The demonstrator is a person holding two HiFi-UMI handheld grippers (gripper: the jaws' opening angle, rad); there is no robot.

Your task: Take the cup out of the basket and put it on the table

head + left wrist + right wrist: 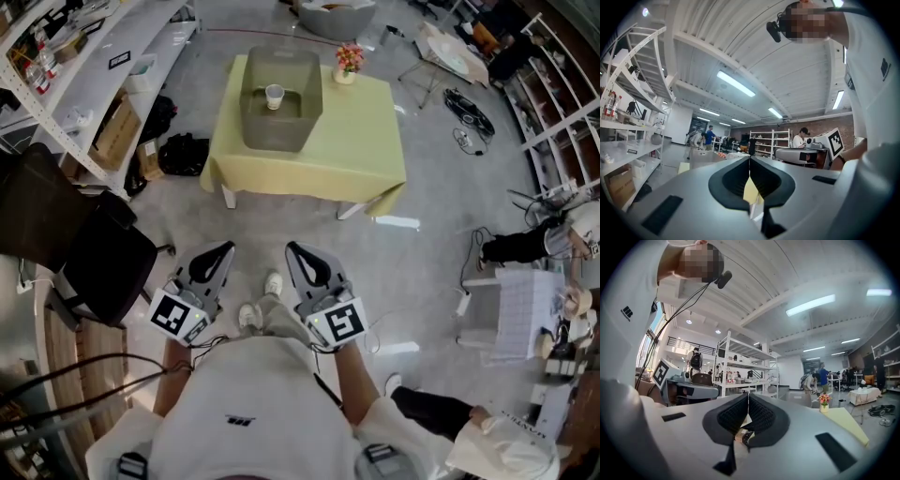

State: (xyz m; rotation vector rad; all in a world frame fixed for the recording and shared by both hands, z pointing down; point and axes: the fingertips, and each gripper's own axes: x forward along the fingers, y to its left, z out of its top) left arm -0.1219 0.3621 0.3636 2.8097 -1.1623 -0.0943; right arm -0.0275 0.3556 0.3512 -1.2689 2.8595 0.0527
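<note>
— Cup first: where?
— Stands upright inside the basket, toward its far end, on the left part of the table. Sits low behind the basket's walls, so probably needs a straight lift before any move sideways.
— And the tongs?
— Left gripper: clenched, tips pressed together, nothing between them. Right gripper: clenched as well, equally empty. Held side by side, close to the body, pointing level toward the table.
— Why carried like that?
— Looks like an approach posture: well apart from the table, with bare floor between and feet just near of the tips. No reason to open up so far from anything worth grasping.
— Room to set it down?
— Plenty of yellow cloth right of the basket and along the near edge. Only a small flower pot at the far edge, just beside the basket's far right corner; best kept clear of.
— Stage of the task?
— Not really started, by the look of it: untouched cup, nothing lifted. Calls next for closing the distance, then parting one pair of jaws above the rim.
— Risk?
— Small and light-looking; could tip against the basket wall if nudged rather than gripped.
</note>
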